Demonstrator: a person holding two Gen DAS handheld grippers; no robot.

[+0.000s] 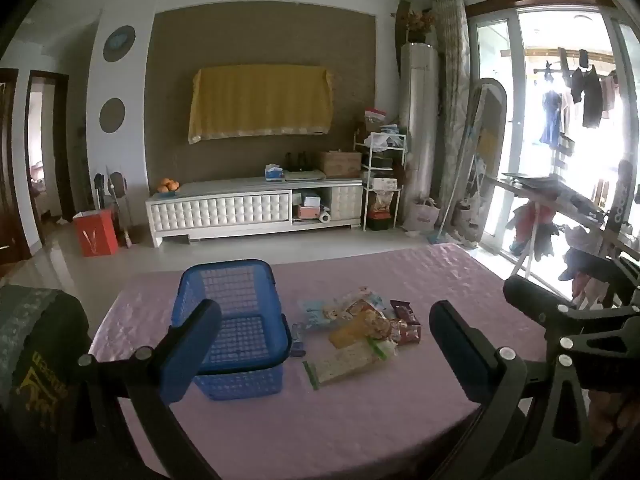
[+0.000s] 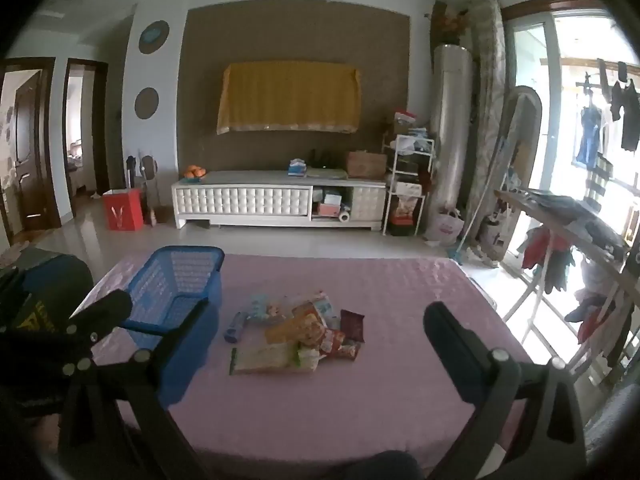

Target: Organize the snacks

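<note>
A blue plastic basket (image 1: pixel 232 328) (image 2: pixel 176 284) stands empty on the left part of a table under a pink cloth (image 1: pixel 360 420) (image 2: pixel 380 360). Just right of it lies a loose pile of snack packets (image 1: pixel 360 332) (image 2: pixel 300 332): a pale green-edged packet (image 1: pixel 344 364), an orange one, dark red ones (image 1: pixel 404 312) and a small blue tube (image 2: pixel 236 326) nearest the basket. My left gripper (image 1: pixel 324 312) hovers open above the table's near side, its left finger in front of the basket. My right gripper (image 2: pixel 320 306) is open too and holds nothing. Each gripper shows at the edge of the other's view.
A dark cushion or bag with yellow lettering (image 1: pixel 40 360) sits left of the table. A clothes drying rack (image 2: pixel 580 232) stands by the window on the right. Beyond the table are bare floor, a white TV cabinet (image 1: pixel 256 208) and a red bag (image 1: pixel 96 232).
</note>
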